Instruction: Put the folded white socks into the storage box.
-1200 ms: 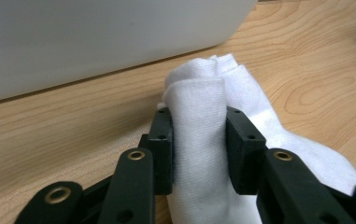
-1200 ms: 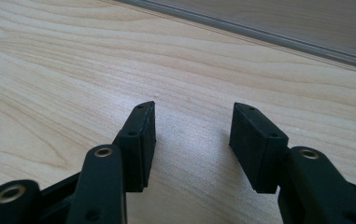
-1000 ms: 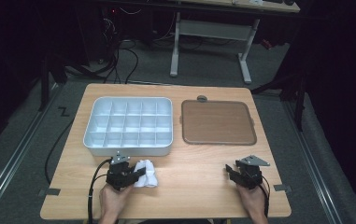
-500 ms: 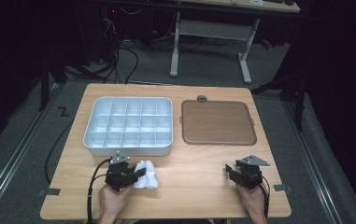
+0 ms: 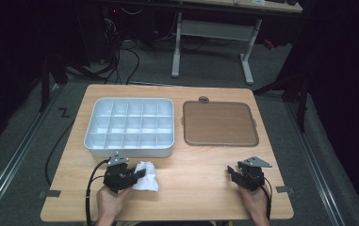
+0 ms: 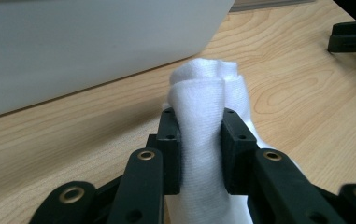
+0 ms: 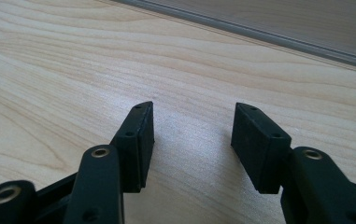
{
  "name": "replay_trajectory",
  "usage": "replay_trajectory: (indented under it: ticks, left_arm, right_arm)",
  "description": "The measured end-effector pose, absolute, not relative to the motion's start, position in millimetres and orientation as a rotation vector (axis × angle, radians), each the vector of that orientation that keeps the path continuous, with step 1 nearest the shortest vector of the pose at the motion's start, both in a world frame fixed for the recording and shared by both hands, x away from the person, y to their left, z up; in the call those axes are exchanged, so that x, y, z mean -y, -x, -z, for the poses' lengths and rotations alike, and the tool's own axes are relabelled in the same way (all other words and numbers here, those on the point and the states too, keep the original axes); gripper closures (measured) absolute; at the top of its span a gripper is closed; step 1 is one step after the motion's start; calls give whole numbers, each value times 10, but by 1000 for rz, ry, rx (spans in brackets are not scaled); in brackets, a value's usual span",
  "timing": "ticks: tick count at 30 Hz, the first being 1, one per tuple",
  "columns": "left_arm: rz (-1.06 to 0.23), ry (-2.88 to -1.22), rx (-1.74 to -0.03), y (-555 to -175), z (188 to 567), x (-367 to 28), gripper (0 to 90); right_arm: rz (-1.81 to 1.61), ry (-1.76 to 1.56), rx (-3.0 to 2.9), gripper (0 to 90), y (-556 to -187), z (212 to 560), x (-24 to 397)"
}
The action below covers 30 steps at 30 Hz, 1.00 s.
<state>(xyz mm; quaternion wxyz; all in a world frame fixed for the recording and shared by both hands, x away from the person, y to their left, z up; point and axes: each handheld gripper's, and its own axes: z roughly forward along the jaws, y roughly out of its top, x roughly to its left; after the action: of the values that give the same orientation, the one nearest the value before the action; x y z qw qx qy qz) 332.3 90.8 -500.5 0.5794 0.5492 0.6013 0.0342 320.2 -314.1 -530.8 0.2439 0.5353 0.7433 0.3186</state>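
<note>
Left gripper (image 6: 199, 140) pinched the white cloth (image 6: 203, 121) on the desk (image 5: 191, 174), just in front of the tray (image 5: 130, 125); right gripper (image 7: 192, 135) rested with jaws spread, empty. The soft cloth could slip free if lifted by one fold.

High view: fixed overhead at the near edge, facing forward and down, whole surface (image 5: 196, 188) visible. Left gripper view: low, very close along its jaws, white cloth (image 6: 203, 121) and tray wall (image 6: 96, 42) also seen from above. Right gripper view: low, close over bare wood.
</note>
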Motion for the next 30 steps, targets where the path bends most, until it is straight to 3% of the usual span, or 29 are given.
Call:
replay_trajectory:
  ticks: [30]
  left_arm:
    - [-63, -1256, -1364, -3324, 4715, -1148, 728]
  right_arm:
    - [-874, -1455, -2046, 438, -3212, 5309, 3128]
